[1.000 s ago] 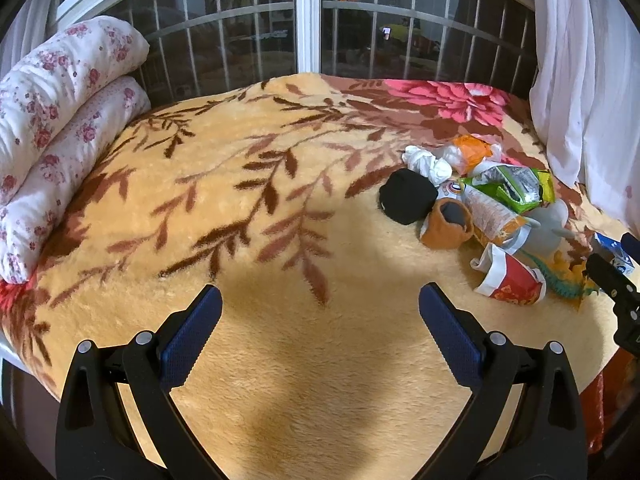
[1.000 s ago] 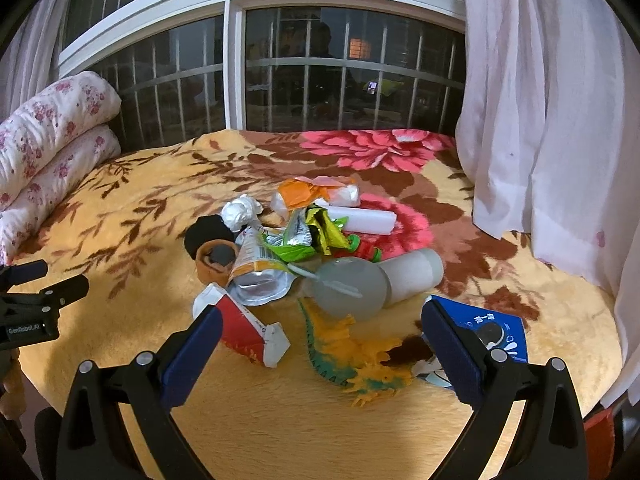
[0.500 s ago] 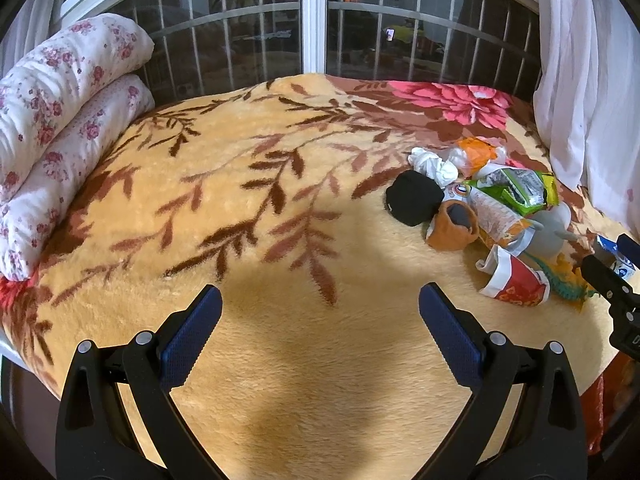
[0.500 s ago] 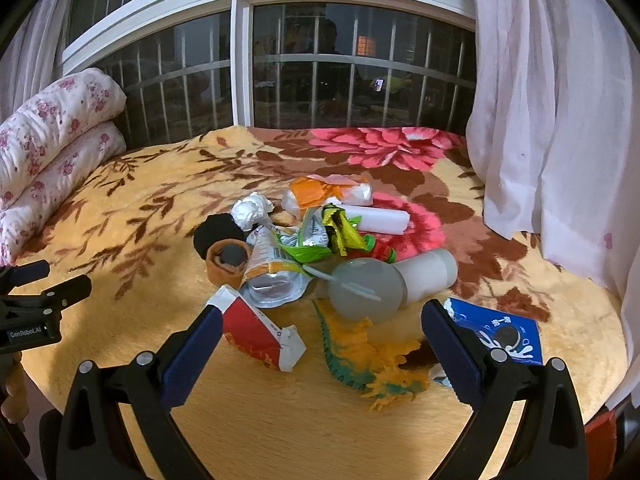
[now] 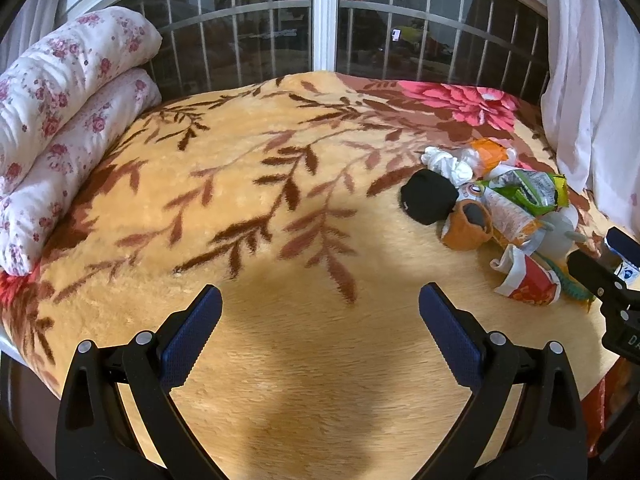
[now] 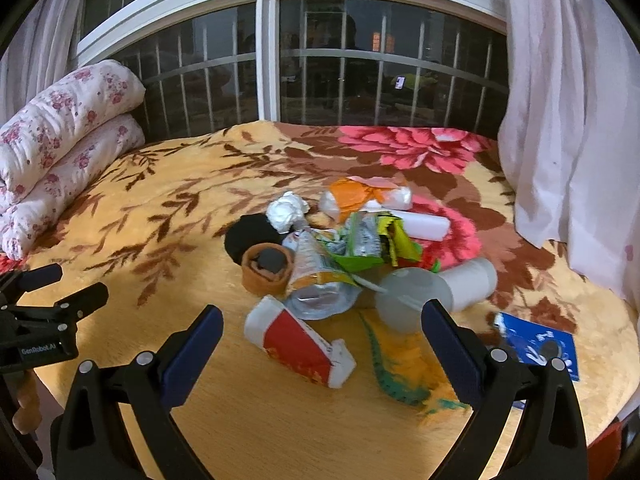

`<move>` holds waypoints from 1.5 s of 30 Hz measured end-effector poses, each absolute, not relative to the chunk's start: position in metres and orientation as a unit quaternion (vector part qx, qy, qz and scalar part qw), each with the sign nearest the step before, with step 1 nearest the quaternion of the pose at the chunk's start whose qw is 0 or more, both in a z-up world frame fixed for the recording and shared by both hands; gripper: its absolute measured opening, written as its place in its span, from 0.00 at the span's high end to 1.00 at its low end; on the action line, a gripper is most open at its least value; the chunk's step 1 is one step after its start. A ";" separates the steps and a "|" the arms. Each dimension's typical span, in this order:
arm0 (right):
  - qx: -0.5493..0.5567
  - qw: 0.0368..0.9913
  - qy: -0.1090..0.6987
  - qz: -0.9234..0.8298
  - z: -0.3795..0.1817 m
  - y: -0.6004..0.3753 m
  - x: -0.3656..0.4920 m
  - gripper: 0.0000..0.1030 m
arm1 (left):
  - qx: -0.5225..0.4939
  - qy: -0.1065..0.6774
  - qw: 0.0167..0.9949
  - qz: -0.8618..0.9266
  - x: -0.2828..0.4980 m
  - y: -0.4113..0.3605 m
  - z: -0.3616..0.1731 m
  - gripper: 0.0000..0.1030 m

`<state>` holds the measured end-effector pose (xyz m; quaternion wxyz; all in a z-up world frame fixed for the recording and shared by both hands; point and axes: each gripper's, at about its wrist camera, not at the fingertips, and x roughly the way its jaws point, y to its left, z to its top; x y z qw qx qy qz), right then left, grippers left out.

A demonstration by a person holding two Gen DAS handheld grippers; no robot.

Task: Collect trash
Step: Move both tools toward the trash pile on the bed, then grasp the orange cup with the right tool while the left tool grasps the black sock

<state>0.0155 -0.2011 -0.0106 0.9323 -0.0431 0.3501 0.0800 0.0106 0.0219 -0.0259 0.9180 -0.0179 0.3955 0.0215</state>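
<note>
A pile of trash lies on the floral blanket (image 6: 168, 216): a red and white carton (image 6: 298, 344), a crumpled foil packet (image 6: 320, 280), a green wrapper (image 6: 368, 240), a white tissue ball (image 6: 286, 212), an orange wrapper (image 6: 352, 194), a white bottle (image 6: 464, 284), a blue packet (image 6: 538, 344) and a green toy dinosaur (image 6: 396, 376). My right gripper (image 6: 320, 340) is open and empty just above the carton. My left gripper (image 5: 320, 330) is open and empty over bare blanket (image 5: 240, 184), left of the pile (image 5: 500, 204).
Rolled brown (image 6: 266, 274) and black (image 6: 250, 234) socks lie at the pile's left. A folded floral quilt (image 5: 60, 120) is stacked far left. A barred window (image 6: 320, 72) is behind the bed, a white curtain (image 6: 568, 120) on the right.
My right gripper has moved forward and left toward the pile, so the red and white carton now sits between its fingers. The left gripper shifted slightly left.
</note>
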 end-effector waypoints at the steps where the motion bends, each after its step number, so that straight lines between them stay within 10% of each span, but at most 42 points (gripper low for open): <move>1: -0.043 0.931 0.352 0.082 -0.011 -0.199 0.017 0.05 | -0.017 0.395 0.918 0.023 0.011 0.023 -0.027 0.07; 33: -0.026 0.889 0.412 0.196 -0.049 -0.132 0.110 0.06 | -0.031 0.399 0.914 0.063 0.020 0.072 -0.042 0.07; 45: -0.152 0.860 0.452 0.181 -0.084 -0.121 0.137 0.28 | -0.041 0.407 0.912 0.041 0.028 0.066 -0.052 0.07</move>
